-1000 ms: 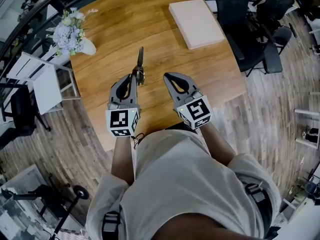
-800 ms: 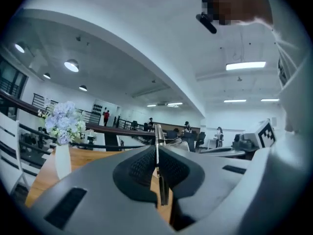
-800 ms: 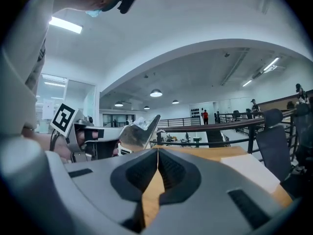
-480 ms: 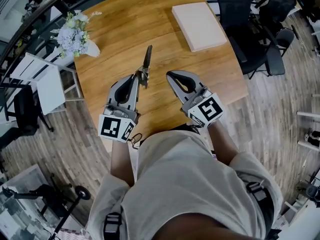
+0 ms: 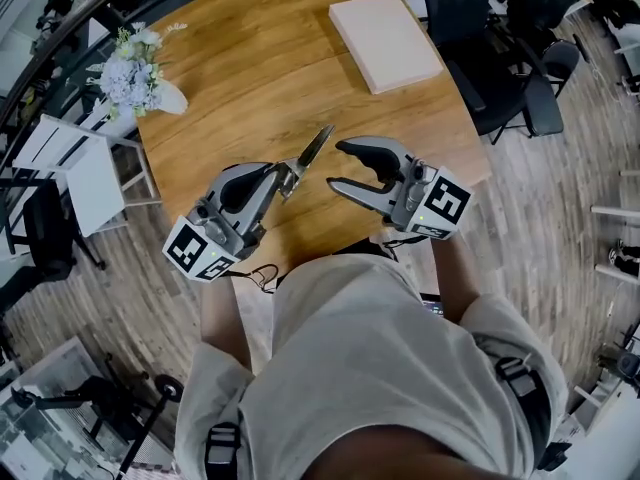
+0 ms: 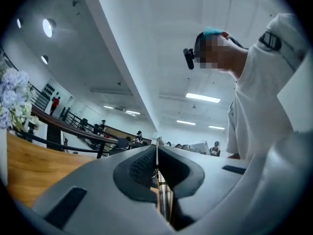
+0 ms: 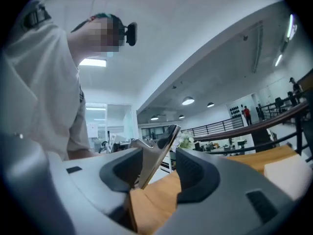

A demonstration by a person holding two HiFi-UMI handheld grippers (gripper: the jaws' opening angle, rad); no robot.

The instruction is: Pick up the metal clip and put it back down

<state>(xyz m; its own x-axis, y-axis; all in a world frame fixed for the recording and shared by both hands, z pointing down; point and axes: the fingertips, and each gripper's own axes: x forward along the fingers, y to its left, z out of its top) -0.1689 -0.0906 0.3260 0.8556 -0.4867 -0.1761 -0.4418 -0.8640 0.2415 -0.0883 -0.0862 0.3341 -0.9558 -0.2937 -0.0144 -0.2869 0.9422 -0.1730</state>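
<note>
The left gripper [image 5: 284, 172] is clamping the metal clip [image 5: 308, 156] by its lower end. In the left gripper view the two jaws are meeting tight on the thin bright edge of the clip [image 6: 164, 199], with no gap on either side. The clip is being held above the wooden bench [image 5: 250, 58], over the near part, and is pointing from the gripper toward 1 o'clock in the head view.

The right gripper [image 5: 336, 165] is lying at 3 o'clock of the clip, with its tips turned toward 9 o'clock and standing just beside the clip's free end. Its jaws are opening and are already standing wide. In the right gripper view the clip [image 7: 155, 155] is showing in the gap between them, leaning toward the left jaw. The pads are not pressing on it, though I cannot tell whether the metal is brushing that jaw.

A bunch of pale flowers [image 5: 128, 68] is sitting at the bench's rim at 10 o'clock, well apart from both grippers. A flat pale slab [image 5: 385, 40] is lying on the bench at 1 o'clock, also well apart.
</note>
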